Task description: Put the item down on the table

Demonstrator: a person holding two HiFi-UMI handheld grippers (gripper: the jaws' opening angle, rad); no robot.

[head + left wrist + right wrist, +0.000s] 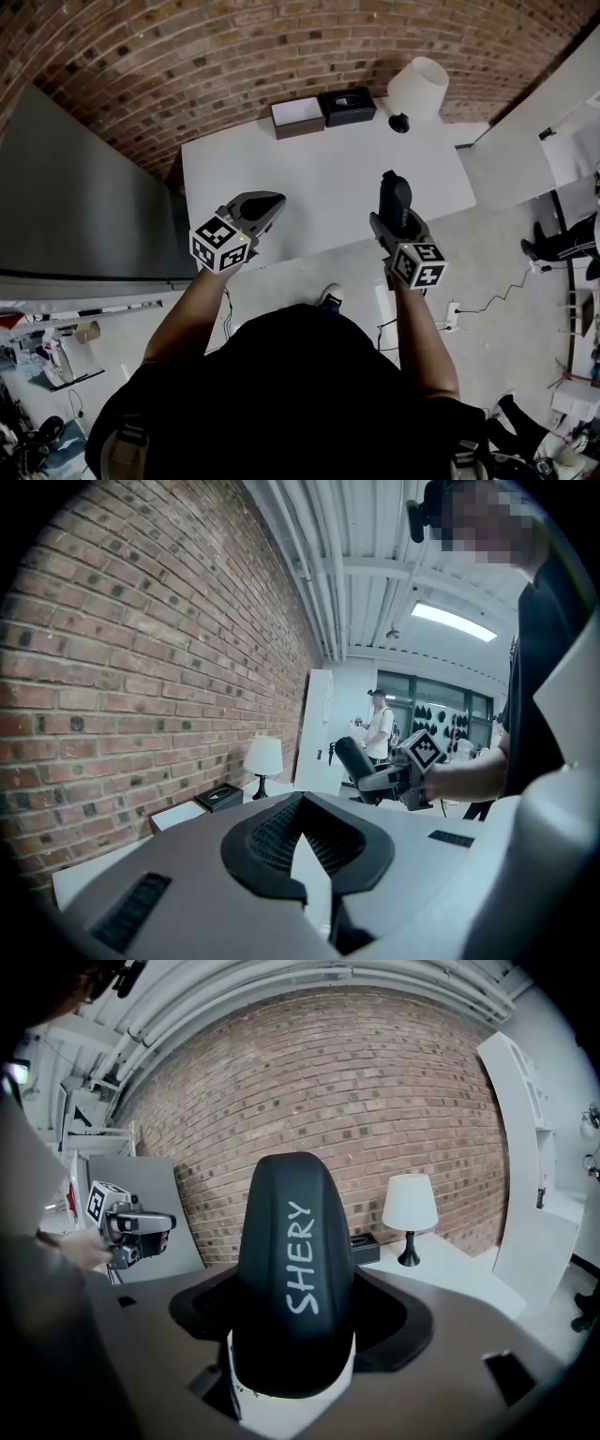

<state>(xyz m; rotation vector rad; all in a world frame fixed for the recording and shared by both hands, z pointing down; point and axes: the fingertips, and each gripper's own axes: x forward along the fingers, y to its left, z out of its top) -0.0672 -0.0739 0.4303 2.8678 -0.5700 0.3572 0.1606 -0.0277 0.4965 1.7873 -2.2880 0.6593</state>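
Observation:
My right gripper (394, 217) is shut on a black rounded item (395, 195) with "SHERY" written on it in white and a white part at its base. I hold it in the air over the near right part of the white table (319, 178). In the right gripper view the black item (295, 1269) stands upright between the jaws and fills the middle. My left gripper (270, 203) hovers over the table's near left edge. Its jaws meet at the tips with nothing in them, as the left gripper view (303, 847) also shows.
At the table's far edge stand a white lamp (415, 91), a black box (349, 106) and an open brown box with a white inside (297, 116), against a brick wall. A grey panel (84, 206) leans at the left. A person (380, 726) stands far off.

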